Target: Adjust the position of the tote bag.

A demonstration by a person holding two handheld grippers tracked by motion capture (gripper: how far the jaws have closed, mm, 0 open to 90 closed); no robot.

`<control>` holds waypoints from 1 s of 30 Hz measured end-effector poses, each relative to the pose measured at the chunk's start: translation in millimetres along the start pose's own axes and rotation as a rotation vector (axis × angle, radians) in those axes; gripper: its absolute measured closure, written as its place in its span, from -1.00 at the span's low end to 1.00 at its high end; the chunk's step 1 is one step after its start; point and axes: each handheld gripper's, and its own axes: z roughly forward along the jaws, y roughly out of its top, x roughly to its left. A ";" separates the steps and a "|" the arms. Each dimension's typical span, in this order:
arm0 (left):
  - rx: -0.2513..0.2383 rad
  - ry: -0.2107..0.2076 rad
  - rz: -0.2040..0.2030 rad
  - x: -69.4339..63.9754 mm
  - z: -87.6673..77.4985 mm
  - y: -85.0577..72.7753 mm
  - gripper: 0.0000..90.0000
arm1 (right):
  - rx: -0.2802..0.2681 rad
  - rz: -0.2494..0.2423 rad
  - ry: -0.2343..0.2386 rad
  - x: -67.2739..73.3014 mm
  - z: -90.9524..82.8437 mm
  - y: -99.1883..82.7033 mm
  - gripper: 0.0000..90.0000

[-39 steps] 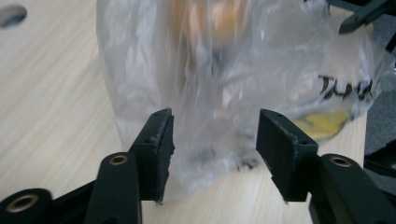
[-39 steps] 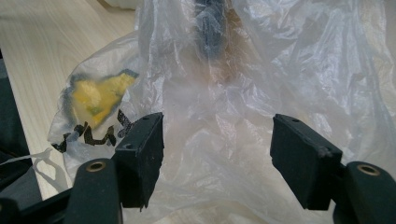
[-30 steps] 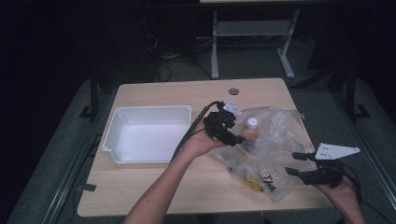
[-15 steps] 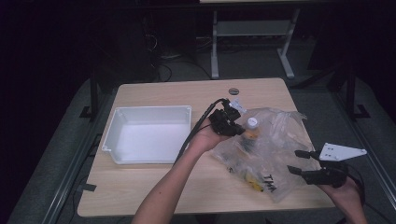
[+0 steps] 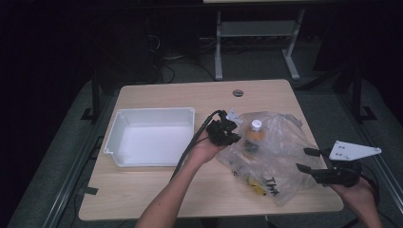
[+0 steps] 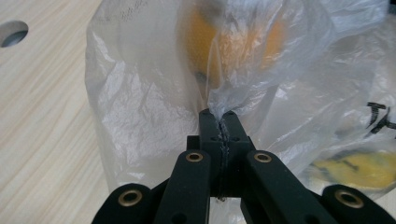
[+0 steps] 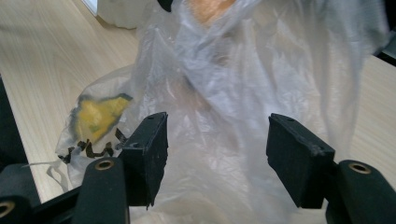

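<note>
**Mia:** Dark room all around, and one light wooden table in the middle. What is on it?

**Ben:** On the left side sits a white tray. On the right side lies a clear plastic bag, crumpled up. Inside it, near the far end, is an orange bottle with a white cap. Something yellow lies in the near end of the bag.

**Mia:** What is the left gripper doing?

**Ben:** It is at the bag's left edge, between the tray and the bottle. Its jaws are squeezed tight together, and a fold of the plastic is pinched between them. In the left gripper view the bottle looks like an orange blur just past that fold.

**Mia:** And the right gripper?

**Ben:** It is at the near right corner of the table, just beside the bag. Its jaws stand wide apart. They have just been closing a little, with plastic between them, but the pads are not pressing on it.
</note>
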 end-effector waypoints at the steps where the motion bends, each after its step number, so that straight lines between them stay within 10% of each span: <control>1: 0.005 0.004 0.005 0.7 0.9 -1.0 1.00 | 0.002 -0.006 -0.002 -1.5 -1.7 2.1 -0.15; 11: 0.052 0.026 -0.028 11.2 10.0 -11.0 1.00 | 0.038 0.014 0.068 -22.4 1.6 10.0 -0.02; 30: 0.076 0.041 -0.082 30.0 20.7 -20.7 0.99 | 0.182 -0.048 0.167 -9.9 61.3 4.8 0.66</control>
